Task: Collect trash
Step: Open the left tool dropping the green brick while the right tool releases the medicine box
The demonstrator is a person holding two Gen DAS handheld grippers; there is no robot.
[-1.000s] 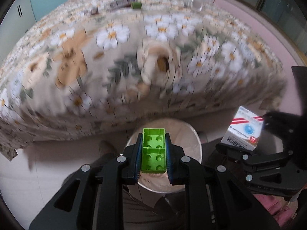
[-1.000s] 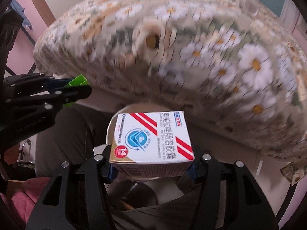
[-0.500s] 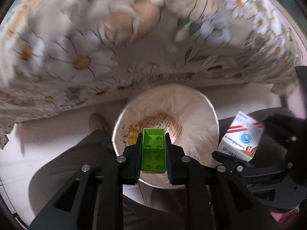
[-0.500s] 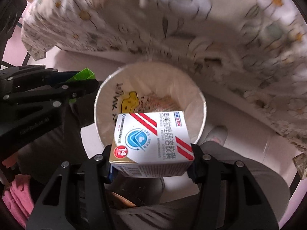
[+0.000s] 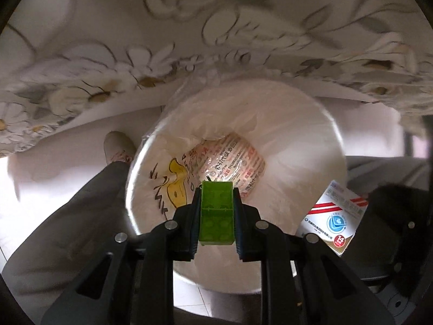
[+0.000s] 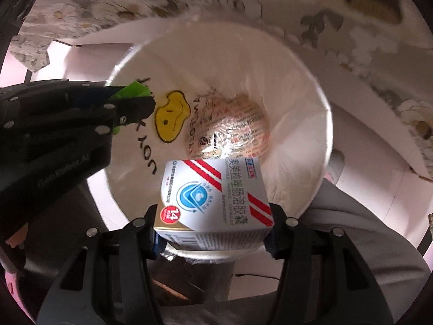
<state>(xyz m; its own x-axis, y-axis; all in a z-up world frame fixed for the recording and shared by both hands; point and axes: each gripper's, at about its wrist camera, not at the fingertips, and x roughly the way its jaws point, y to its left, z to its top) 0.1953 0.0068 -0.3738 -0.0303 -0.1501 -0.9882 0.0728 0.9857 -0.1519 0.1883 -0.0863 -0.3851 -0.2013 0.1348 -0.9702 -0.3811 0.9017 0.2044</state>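
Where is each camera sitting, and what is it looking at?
Left wrist view: sits on the left tongs, looking down into the bin; the tongs clamp a green brick; a trouser leg and shoe show.
Right wrist view: sits on the right tongs, looking down into the same bin; they clamp a medicine box; a trouser leg shows.
Shared: the bin, both items, the other tongs and the flowered cloth.

Probably home: floral tablecloth, bin.
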